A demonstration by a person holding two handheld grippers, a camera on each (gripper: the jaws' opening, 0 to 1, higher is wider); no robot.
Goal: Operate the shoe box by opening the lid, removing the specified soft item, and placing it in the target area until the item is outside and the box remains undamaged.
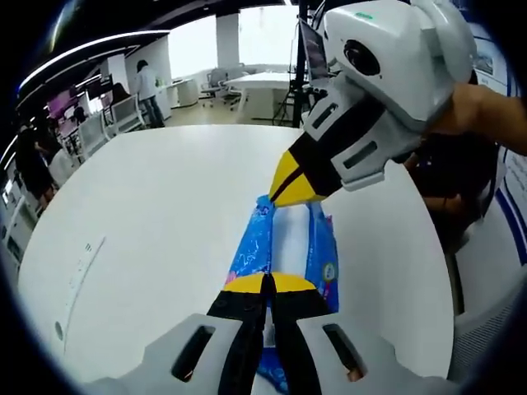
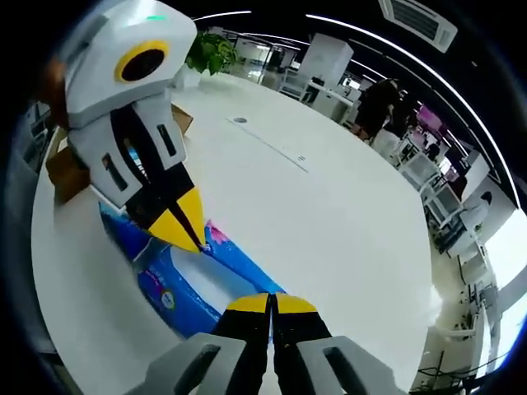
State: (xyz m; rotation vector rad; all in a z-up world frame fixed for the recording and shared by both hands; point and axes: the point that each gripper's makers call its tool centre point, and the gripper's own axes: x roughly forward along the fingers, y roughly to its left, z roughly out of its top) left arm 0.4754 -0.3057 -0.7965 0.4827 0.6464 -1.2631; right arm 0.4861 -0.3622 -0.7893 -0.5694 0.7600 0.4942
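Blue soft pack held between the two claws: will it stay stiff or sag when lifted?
The blue pack is probably floppy: its plastic wrap creases between the left claw and right claw. Likely light and squashy, so it should sag mid-span. The glossy film may slip.

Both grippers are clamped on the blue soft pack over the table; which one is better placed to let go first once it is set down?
Likely left: the left gripper and right gripper each pinch an end of the blue pack.

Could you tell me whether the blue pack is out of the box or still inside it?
Out: the blue pack lies stretched across the white table, gripped at each end by the left gripper and right gripper.
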